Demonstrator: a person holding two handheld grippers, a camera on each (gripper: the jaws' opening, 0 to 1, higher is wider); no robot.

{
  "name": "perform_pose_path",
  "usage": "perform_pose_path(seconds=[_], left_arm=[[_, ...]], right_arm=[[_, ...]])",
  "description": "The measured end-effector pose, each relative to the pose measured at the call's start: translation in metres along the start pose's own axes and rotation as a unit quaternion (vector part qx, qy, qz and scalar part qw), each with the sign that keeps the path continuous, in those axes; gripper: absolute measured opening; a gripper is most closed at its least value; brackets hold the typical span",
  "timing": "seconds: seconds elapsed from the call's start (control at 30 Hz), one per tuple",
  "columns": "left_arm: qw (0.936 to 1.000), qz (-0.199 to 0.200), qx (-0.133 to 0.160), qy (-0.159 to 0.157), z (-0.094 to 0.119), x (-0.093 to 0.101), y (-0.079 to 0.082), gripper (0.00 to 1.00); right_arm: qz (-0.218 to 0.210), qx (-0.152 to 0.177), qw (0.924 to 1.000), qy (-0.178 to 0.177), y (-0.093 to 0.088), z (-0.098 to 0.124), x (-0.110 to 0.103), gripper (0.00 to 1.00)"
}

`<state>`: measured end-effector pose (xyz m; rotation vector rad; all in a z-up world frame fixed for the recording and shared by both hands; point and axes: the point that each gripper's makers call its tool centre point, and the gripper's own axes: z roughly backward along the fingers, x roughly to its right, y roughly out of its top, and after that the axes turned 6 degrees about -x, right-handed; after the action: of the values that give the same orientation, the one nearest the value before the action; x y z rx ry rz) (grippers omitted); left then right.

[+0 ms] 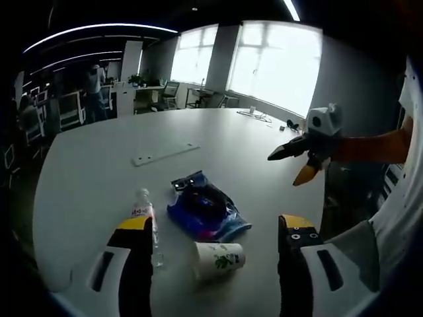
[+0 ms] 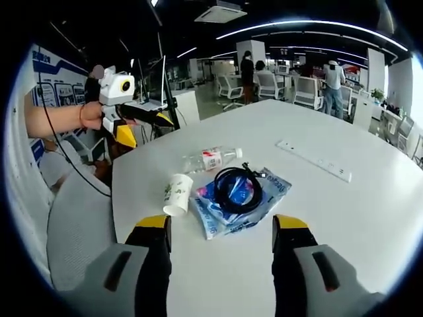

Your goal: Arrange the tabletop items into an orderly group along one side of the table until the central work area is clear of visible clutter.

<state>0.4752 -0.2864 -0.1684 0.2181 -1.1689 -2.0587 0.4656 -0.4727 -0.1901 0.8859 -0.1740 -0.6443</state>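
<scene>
Clutter sits in one loose cluster near the bench's (image 2: 370,218) edge closest to us: a paper cup (image 2: 177,195) tipped on its side, a clear water bottle (image 2: 210,159) also lying flat, and a blue snack bag (image 2: 241,201) with a coil of black cable (image 2: 234,186) resting on top of it. A long white power strip (image 2: 313,160) lies well apart from them, farther out on the bench.

In the right gripper view, our right gripper (image 2: 220,231) has its jaws spread and empty, and the bag lies straight ahead between them, the cup just off the left jaw. The left gripper (image 2: 142,125) hangs off the bench's edge to the side, jaws parted and holding nothing.

In the left gripper view, our left gripper (image 1: 215,228) frames the cup (image 1: 219,259) between its jaws, mouth turned to the left, with the bag (image 1: 206,211) just beyond and the bottle (image 1: 144,214) alongside the left jaw, its long axis running away from us, cap at the far end. The right gripper (image 1: 299,164) shows at the right of that view, over the bench's edge.

We judge the right gripper the nearer to the cluster, and nothing is yet grasped. The cup is white with a green print; the bottle looks nearly empty, with a red and white label; the bag looks soft and crumpled, so the cable would likely slide off if we lift it.
</scene>
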Motion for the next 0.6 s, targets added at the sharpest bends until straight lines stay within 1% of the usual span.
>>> perform_pose_path(seconds=[0.27,0.6], left_arm=[[1.0,0.0,-0.001,-0.003,-0.008,-0.001,0.004,0.78],[1.0,0.0,-0.002,-0.008,-0.023,-0.003,0.01,0.75]], right_arm=[[-0.001,0.0,1.0,-0.002,0.002,-0.004,0.004,0.58],[0.0,-0.002,1.0,-0.003,0.01,-0.017,0.012,0.54]])
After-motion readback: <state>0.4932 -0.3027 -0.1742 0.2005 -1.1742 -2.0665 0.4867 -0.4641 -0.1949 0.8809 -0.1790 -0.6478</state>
